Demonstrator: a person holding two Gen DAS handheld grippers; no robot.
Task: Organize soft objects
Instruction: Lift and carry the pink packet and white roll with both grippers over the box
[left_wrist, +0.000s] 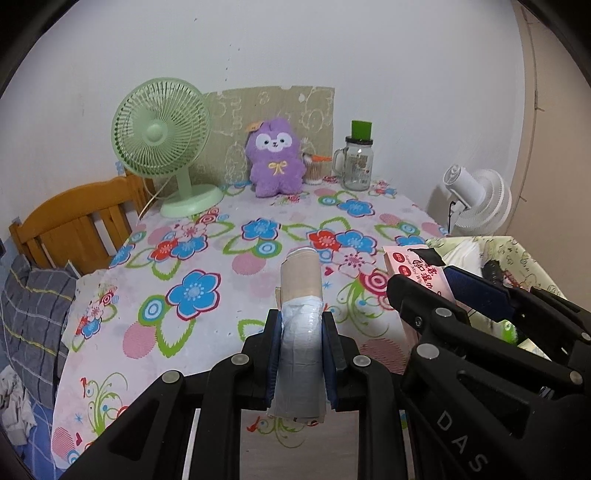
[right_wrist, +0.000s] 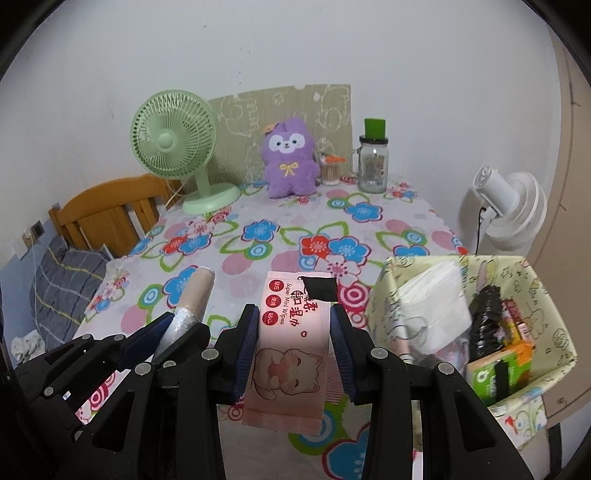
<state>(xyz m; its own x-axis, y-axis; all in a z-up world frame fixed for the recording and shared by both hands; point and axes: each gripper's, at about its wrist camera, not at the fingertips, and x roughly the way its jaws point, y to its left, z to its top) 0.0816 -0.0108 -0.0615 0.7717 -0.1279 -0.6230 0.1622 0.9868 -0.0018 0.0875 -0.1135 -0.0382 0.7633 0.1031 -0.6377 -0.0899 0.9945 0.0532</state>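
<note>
The left gripper (left_wrist: 300, 354) is clamped on a roll (left_wrist: 300, 321), its blue fingers (left_wrist: 274, 354) pressed against the grey-wrapped lower half while the tan upper half sticks out ahead, clear of the table (left_wrist: 207, 258). The hold sits low on the roll, probably because the wrapped part gives the pads something firm to bite on; the far end is free to swing.

The right gripper (right_wrist: 293, 350) is closed on a pink pack of wipes (right_wrist: 291, 332), one finger on each long edge, so the flat printed face lies up and the pack hangs between them without folding (a squeeze across the narrow width suits a soft, flat pack). Its fingers stand wider apart than the left ones simply because the pack is wider than the roll.

Both items are held above the flowered cloth, side by side, the roll to the left of the wipes. To the right stands an open bin (right_wrist: 380, 280) lined with pale printed fabric, already holding a white tissue pack (right_wrist: 436, 306), a dark bundle and some boxes. That looks like the place for soft goods, and the wipes are the nearer of the two to it.

At the back a plush (right_wrist: 290, 162), a green fan (right_wrist: 173, 144) and a jar (right_wrist: 373, 166) stand against the wall, well apart from the grippers.
</note>
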